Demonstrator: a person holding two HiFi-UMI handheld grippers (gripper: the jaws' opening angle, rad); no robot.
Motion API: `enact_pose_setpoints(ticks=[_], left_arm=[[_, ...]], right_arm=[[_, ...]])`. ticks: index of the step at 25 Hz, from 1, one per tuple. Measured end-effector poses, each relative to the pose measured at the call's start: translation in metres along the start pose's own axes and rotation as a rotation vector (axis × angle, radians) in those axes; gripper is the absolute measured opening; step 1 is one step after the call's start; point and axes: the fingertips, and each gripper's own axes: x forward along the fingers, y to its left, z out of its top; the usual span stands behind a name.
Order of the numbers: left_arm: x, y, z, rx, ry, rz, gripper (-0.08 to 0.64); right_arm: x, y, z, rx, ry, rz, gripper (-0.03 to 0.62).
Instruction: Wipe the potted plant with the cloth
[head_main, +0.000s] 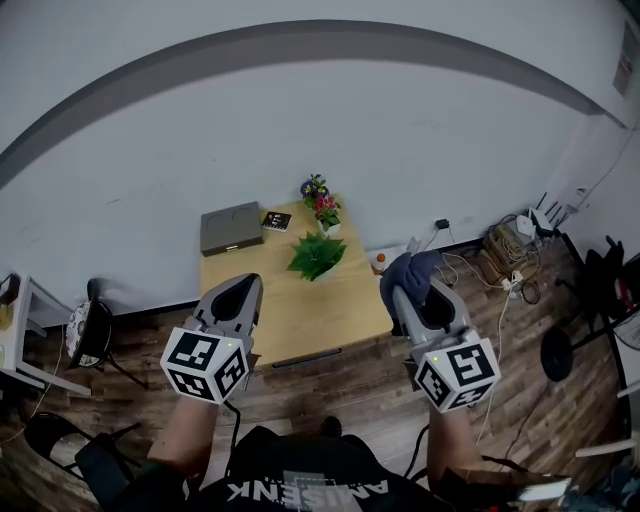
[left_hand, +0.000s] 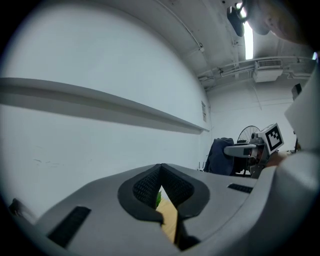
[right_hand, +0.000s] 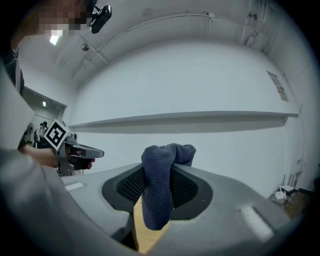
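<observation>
Green, spiky-leaved potted plant (head_main: 317, 256) stands upright on the wooden table (head_main: 300, 315), nearer its far edge; dark blue cloth (right_hand: 159, 192), bunched, hangs pinched in the right gripper (head_main: 402, 292) by the table's right edge.

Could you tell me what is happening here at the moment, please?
A person stands facing a small wooden table with a gripper in each hand. The right gripper is shut on a dark blue cloth; the left gripper is shut and empty. The green potted plant sits on the table between a grey box and a small flower pot. The cloth is not touching the plant, so wiping has not begun.
</observation>
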Motion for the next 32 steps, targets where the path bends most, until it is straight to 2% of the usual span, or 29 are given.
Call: enact_pose_setpoints(ticks=[6, 13, 20, 22, 25, 28, 32], left_arm=[[0.022, 0.016, -0.001, 0.0, 0.007, -0.031, 0.002], [0.054, 0.068, 0.007, 0.027, 0.003, -0.112, 0.002], [0.087, 0.115, -0.001, 0.094, 0.032, -0.163, 0.002], [0.094, 0.123, -0.001, 0.084, 0.025, -0.187, 0.002], [0.103, 0.127, 0.0, 0.047, 0.016, -0.225, 0.002], [0.108, 0.116, -0.004, 0.052, 0.027, -0.248, 0.003], [0.117, 0.101, -0.005, 0.051, 0.037, -0.233, 0.037]], right_arm=[[0.023, 0.003, -0.001, -0.023, 0.006, 0.005, 0.132], [0.071, 0.006, 0.0, -0.001, 0.023, -0.114, 0.132], [0.115, 0.021, 0.0, -0.026, 0.046, -0.182, 0.132], [0.125, 0.024, -0.001, -0.028, 0.049, -0.195, 0.132], [0.132, 0.026, 0.0, -0.029, 0.047, -0.207, 0.132], [0.132, 0.019, -0.002, -0.029, 0.05, -0.203, 0.132], [0.13, 0.005, -0.002, -0.034, 0.053, -0.165, 0.132]])
